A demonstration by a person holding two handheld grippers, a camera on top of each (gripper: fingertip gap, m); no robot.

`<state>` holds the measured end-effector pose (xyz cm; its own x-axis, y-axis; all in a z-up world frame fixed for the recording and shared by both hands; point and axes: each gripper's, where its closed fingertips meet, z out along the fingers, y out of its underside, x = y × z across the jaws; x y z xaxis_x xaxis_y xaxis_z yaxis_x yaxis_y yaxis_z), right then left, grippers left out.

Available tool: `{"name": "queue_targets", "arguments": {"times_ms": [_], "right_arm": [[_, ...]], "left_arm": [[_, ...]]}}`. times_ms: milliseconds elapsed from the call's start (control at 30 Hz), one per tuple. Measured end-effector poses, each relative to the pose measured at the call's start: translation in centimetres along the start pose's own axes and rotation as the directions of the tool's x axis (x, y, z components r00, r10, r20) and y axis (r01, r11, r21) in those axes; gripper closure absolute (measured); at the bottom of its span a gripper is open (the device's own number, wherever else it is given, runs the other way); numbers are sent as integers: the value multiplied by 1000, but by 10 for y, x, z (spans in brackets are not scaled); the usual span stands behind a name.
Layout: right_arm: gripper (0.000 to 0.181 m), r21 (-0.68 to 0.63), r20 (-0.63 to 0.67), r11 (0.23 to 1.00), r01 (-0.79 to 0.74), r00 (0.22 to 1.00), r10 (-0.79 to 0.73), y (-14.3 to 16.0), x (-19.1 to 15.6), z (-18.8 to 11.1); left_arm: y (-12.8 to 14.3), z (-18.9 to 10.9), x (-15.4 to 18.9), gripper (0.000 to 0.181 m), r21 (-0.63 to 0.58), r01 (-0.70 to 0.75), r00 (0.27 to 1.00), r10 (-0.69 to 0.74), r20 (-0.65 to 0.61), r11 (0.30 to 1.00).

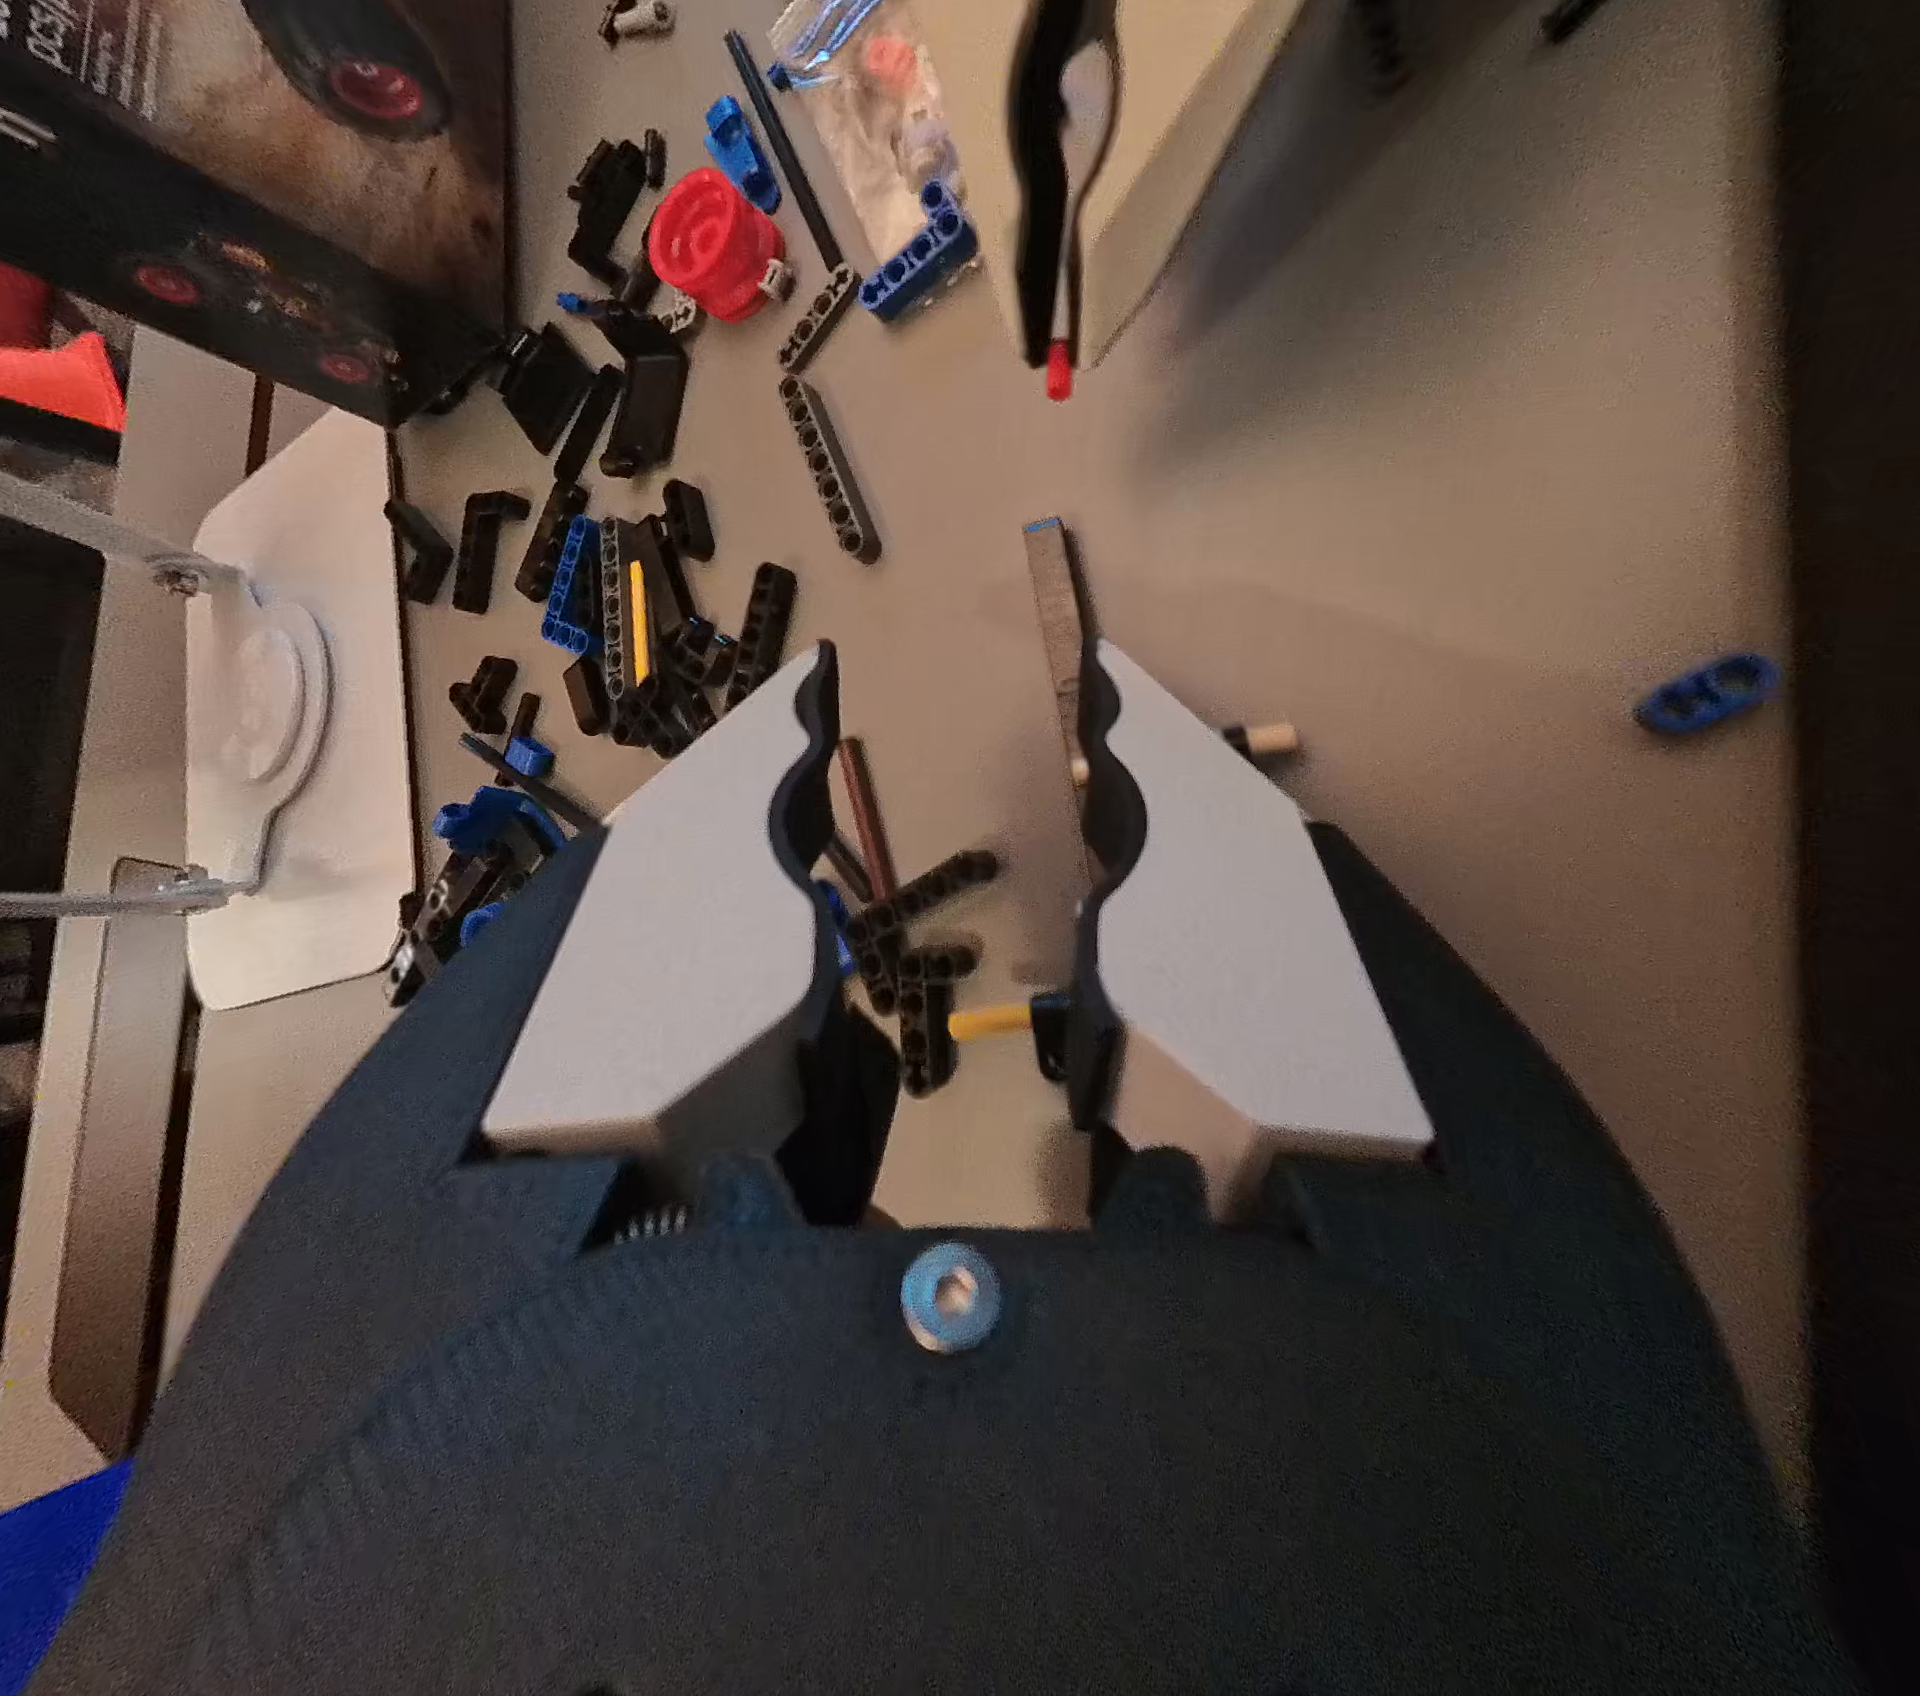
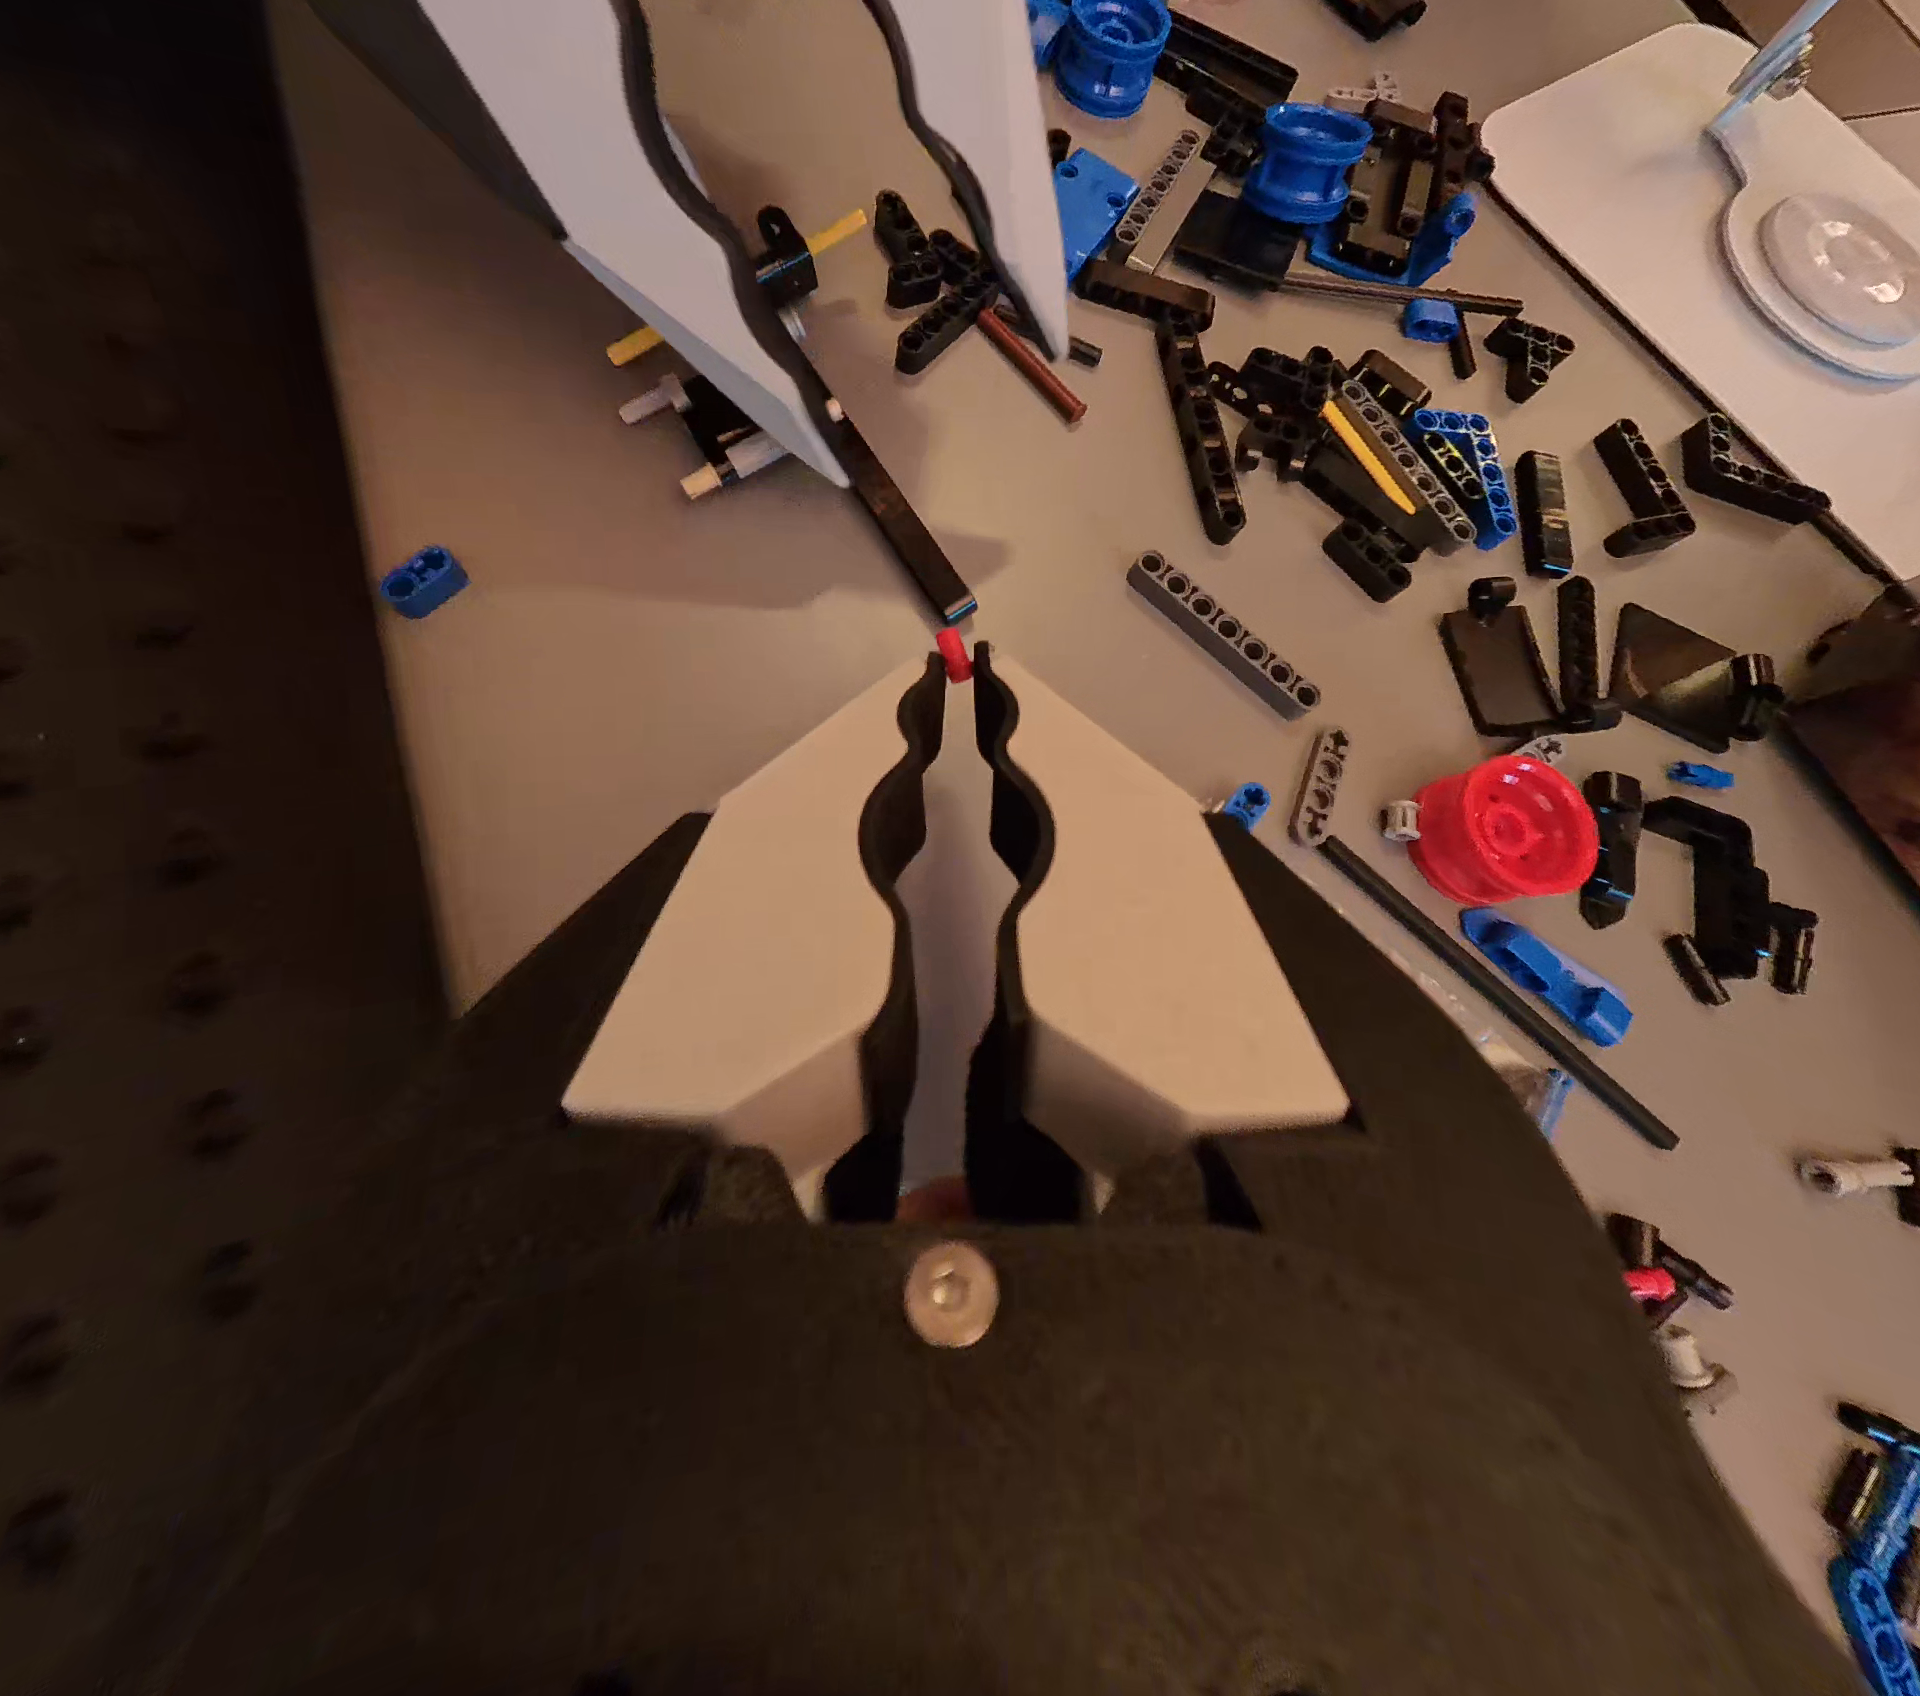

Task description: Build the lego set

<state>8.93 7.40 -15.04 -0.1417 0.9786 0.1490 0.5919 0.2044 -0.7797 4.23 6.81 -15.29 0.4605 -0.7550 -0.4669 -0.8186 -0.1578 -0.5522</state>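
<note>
My right gripper [image 2: 956,672] is nearly closed, its tips pinching a small red peg [image 2: 953,657] that pokes out past them. It hangs above the grey table [image 2: 644,659].

The peg is just short of the free end of a long black beam [image 2: 909,529], close to it but apart. The beam runs out past the tip of my left gripper [image 1: 956,672] and is raised off the table, with its shadow below it.

In the left wrist view the left jaws stand well apart. The beam [image 1: 1055,607] lies along the inner face of one finger [image 1: 1184,815]. A black connector [image 1: 1055,1028] with a yellow axle [image 1: 987,1023] sits deeper in the gap against that same finger. I cannot tell whether the fingers clamp the beam or how it is carried.

Loose parts lie spread over the table beside both tools:
- a heap of black and blue beams [image 2: 1382,462];
- a grey beam [image 2: 1221,633] lying alone;
- a red wheel [image 2: 1501,825];
- two blue wheels [image 2: 1112,46].

A small blue link [image 2: 424,578] lies by itself near the table edge. The set's box [image 1: 260,88] stands at the far side of the heap.
</note>
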Motion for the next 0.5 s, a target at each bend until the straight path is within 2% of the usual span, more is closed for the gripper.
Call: {"name": "queue_targets", "arguments": {"times_ms": [233, 500], "right_arm": [[177, 41, -8, 999, -23, 1000, 23, -1, 4, -8], [177, 52, -14, 999, -7, 1000, 8, -1, 3, -11]], "left_arm": [[-8, 19, -19, 135, -12, 109, 994, -109, 2, 994], [-4, 30, -16, 132, -74, 91, 996, -91, 4, 993]]}}
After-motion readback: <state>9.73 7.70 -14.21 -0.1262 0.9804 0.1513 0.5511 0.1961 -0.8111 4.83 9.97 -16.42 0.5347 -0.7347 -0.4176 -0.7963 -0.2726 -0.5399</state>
